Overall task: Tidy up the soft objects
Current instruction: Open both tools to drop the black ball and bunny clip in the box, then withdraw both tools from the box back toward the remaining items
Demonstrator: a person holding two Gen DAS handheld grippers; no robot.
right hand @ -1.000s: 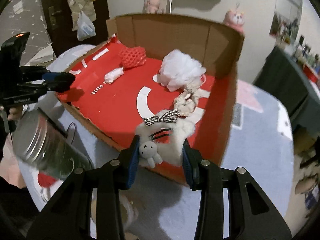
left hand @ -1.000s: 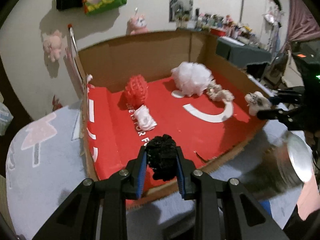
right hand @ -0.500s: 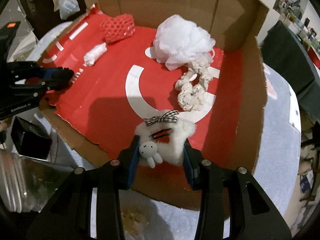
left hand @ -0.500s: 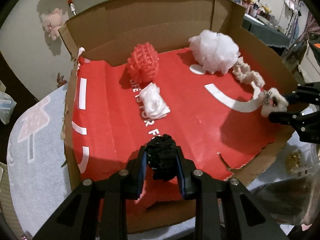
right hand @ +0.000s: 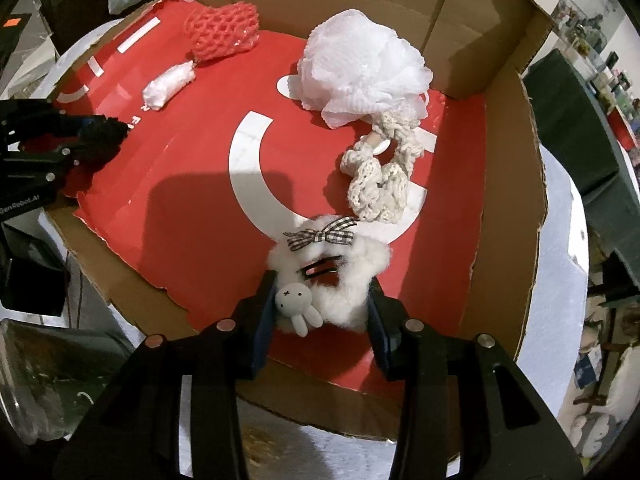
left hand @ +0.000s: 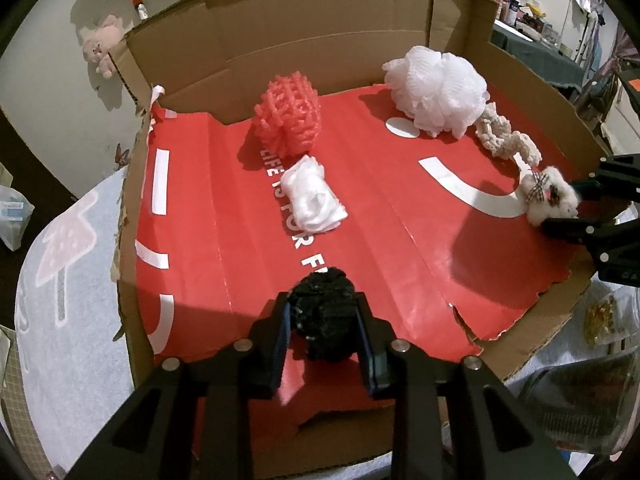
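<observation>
Fingers of the left gripper (left hand: 325, 330), jaws just opening, still pinch a black knitted scrunchie (left hand: 325, 320) above the red-lined cardboard box (left hand: 280, 52); premature release risks rolling off the torn front edge.

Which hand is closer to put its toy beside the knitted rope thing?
Right. Its tool holds the fluffy white scrunchie right by the cream knitted rope; the left tool with the black scrunchie is farther off.
</observation>
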